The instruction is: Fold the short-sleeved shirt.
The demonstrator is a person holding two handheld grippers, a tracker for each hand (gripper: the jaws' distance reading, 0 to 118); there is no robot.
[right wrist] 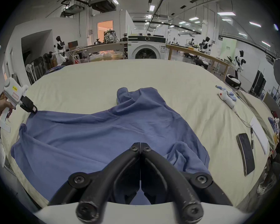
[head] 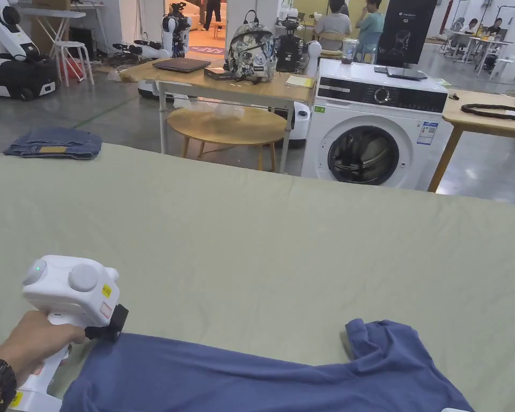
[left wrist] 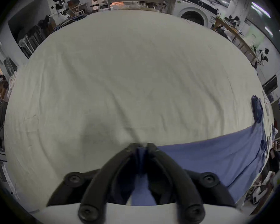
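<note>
A blue short-sleeved shirt (head: 251, 375) lies spread, a little rumpled, along the near edge of the cloth-covered table (head: 251, 230). One sleeve (head: 374, 332) sticks up toward the far side. My left gripper (head: 117, 330) is at the shirt's far left corner. In the left gripper view that gripper (left wrist: 142, 145) is shut, with blue fabric pinched between its jaws, and the shirt (left wrist: 217, 154) stretches away to the right. My right gripper (right wrist: 141, 145) is shut, its tips touching and nothing seen between them. It sits over the near right part of the shirt (right wrist: 103, 130). The left gripper (right wrist: 34, 111) also shows there.
Folded jeans (head: 55, 142) lie at the table's far left corner. On the table's right side lie a phone (right wrist: 246, 153), a pen, a white strip and a white handheld device (right wrist: 226, 99). A washing machine (head: 374, 123) and wooden tables stand beyond the far edge.
</note>
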